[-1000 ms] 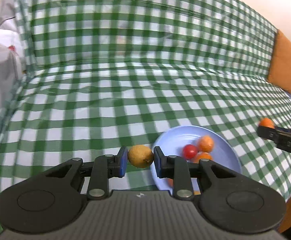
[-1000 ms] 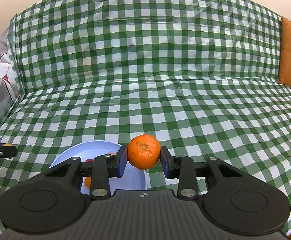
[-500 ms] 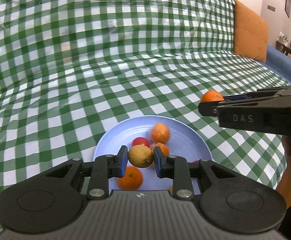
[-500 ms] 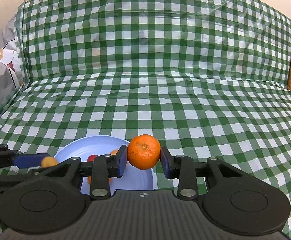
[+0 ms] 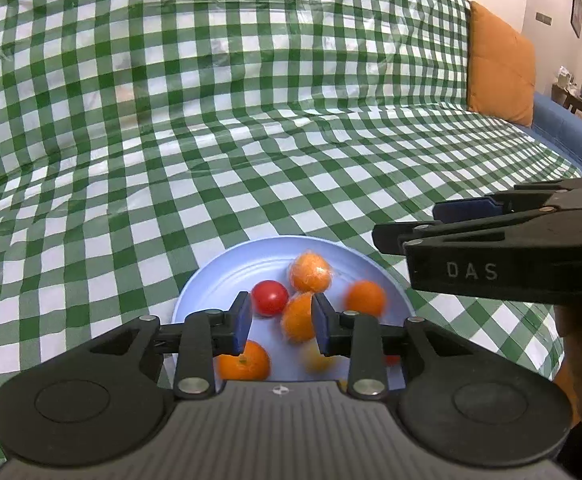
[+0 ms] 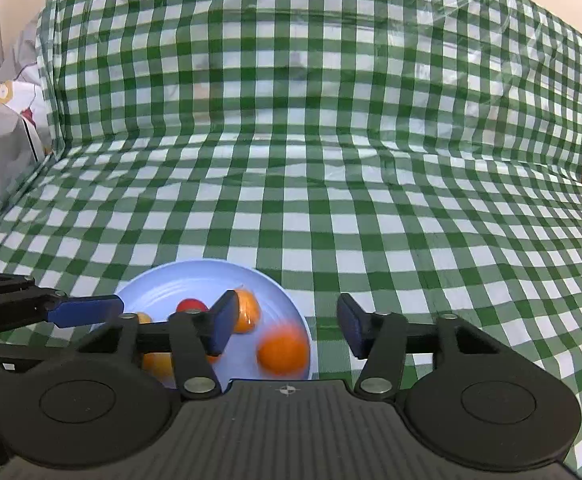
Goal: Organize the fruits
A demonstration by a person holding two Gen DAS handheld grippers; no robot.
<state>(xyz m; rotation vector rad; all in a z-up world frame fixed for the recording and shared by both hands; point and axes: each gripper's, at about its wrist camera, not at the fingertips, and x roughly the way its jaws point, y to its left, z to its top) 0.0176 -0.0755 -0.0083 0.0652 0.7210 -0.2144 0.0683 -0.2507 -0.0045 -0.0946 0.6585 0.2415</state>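
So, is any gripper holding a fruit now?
No. The left gripper and right gripper are both open and empty; the fruits lie on the plate.

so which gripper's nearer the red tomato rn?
Left. The left gripper is over the blue plate, with the red tomato just past its left jaw. The right gripper sits at the plate's right rim, the tomato beyond its left jaw.

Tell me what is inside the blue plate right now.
The blue plate holds a red tomato, several oranges, one blurred orange near the right rim, and a blurred yellowish fruit. The left tongs cover the plate's near part, so more may lie hidden.
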